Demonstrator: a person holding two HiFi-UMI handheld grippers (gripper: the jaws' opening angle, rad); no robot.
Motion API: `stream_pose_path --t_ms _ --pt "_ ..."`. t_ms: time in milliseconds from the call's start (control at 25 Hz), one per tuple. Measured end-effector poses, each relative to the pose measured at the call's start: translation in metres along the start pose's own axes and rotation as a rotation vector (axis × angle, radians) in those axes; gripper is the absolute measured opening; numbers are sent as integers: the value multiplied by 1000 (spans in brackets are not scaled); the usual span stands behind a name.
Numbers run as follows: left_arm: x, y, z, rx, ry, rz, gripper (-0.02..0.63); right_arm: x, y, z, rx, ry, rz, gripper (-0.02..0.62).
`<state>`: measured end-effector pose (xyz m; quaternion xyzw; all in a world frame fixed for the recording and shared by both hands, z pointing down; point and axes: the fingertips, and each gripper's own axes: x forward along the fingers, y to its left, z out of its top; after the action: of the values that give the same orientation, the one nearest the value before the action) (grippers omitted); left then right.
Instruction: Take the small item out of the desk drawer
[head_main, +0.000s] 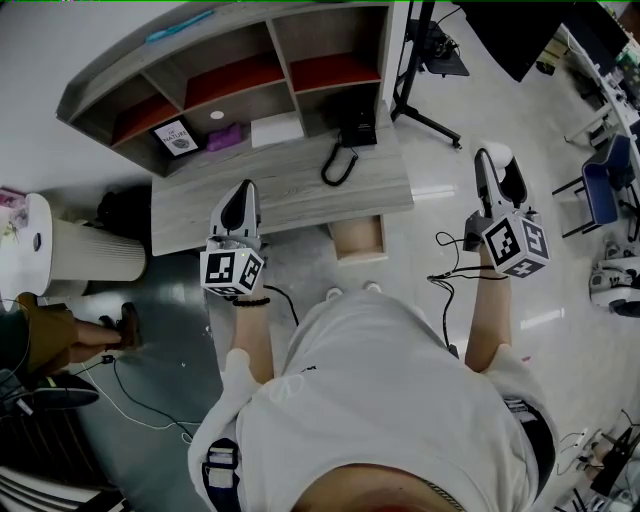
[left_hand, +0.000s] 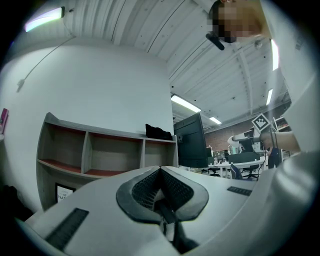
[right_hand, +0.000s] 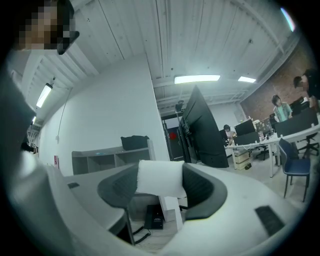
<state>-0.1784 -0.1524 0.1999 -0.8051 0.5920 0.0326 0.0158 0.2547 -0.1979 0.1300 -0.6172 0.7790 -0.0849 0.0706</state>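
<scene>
The grey wooden desk (head_main: 290, 190) has its small drawer (head_main: 357, 256) pulled open below the front edge; what shows of its inside is bare. My right gripper (head_main: 493, 165) is held level to the right of the desk, off its corner. It is shut on a small white, pillow-like item (head_main: 498, 150), which fills the gap between the dark pads (right_hand: 120, 187) in the right gripper view (right_hand: 160, 177). My left gripper (head_main: 243, 192) hovers over the left part of the desk front. Its pads meet in a narrow V (left_hand: 160, 172) with nothing between them.
A black telephone (head_main: 355, 130) with a coiled cord, a white box (head_main: 277, 130), a purple thing (head_main: 225, 137) and a framed card (head_main: 176, 138) sit under the shelf hutch (head_main: 230, 60). A screen stand (head_main: 425, 70) rises right of the desk, a blue chair (head_main: 605, 190) further right. Cables cross the floor.
</scene>
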Motion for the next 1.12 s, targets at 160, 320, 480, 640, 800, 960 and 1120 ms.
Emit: stream_pose_path --t_ms 160,320,480,640,800,960,1120 --pt "-2 2 3 3 -4 2 0 -1 -1 0 -3 0 -6 265" --pt "-1 2 4 7 -9 2 0 0 -1 1 -15 -6 -13 265" --pt "-1 2 3 7 -9 3 0 0 -1 2 -25 -9 -14 264" --pt "-1 2 3 9 -13 2 0 -1 -2 2 -20 -11 -17 264" --pt "0 2 0 7 -12 4 0 0 -5 -1 -21 -5 -21 264" --pt "2 -1 -1 2 -5 5 0 1 -9 -2 -15 2 -26 264" --pt "7 -4 0 5 -5 3 0 3 -15 -2 -12 6 -35 264"
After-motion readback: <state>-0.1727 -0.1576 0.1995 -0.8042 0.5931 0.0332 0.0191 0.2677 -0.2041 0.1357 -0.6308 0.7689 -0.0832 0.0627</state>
